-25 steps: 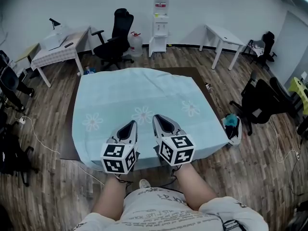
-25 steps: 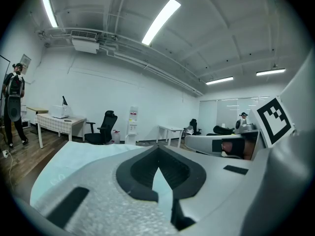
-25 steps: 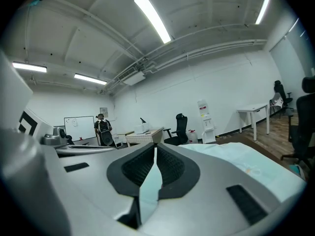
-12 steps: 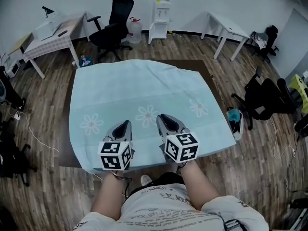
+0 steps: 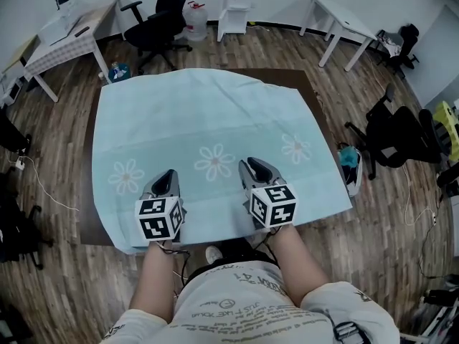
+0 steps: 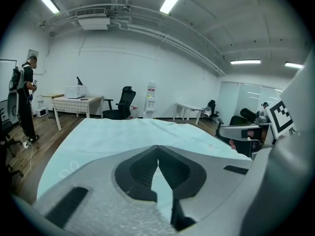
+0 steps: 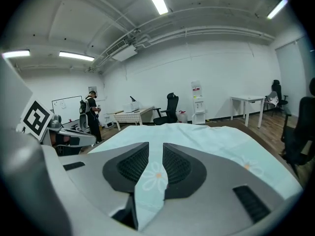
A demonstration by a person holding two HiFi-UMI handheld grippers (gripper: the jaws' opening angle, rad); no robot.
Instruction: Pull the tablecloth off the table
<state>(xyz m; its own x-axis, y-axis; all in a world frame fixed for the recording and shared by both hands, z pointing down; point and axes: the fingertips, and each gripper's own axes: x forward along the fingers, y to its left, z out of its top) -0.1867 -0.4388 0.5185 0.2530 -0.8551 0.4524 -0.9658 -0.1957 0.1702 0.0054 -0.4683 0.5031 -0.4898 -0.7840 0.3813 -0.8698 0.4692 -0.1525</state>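
A light blue tablecloth (image 5: pixel 208 120) with white flowers covers a dark brown table (image 5: pixel 90 206); its near edge hangs over the side in front of me. Both grippers hover low over the near part of the cloth. My left gripper (image 5: pixel 166 181) is shut, tips touching, with nothing gripped; the left gripper view shows its tips (image 6: pixel 158 146) closed above the tablecloth (image 6: pixel 123 136). My right gripper (image 5: pixel 252 169) is a hand's width to its right. Its jaws (image 7: pixel 155 142) are opening, and only the flat tablecloth (image 7: pixel 206 136) shows through the narrow gap.
A black office chair (image 5: pixel 161 13) and a water dispenser (image 5: pixel 233 6) stand beyond the table. White tables (image 5: pixel 64 41) (image 5: pixel 344 27) stand at far left and far right. Black chairs (image 5: pixel 394 142) crowd the right side. A person (image 6: pixel 24 97) stands far left.
The head view has drawn closer over the table. The two grippers have moved apart sideways over the cloth. The right gripper's jaws have parted; the left has stayed shut.
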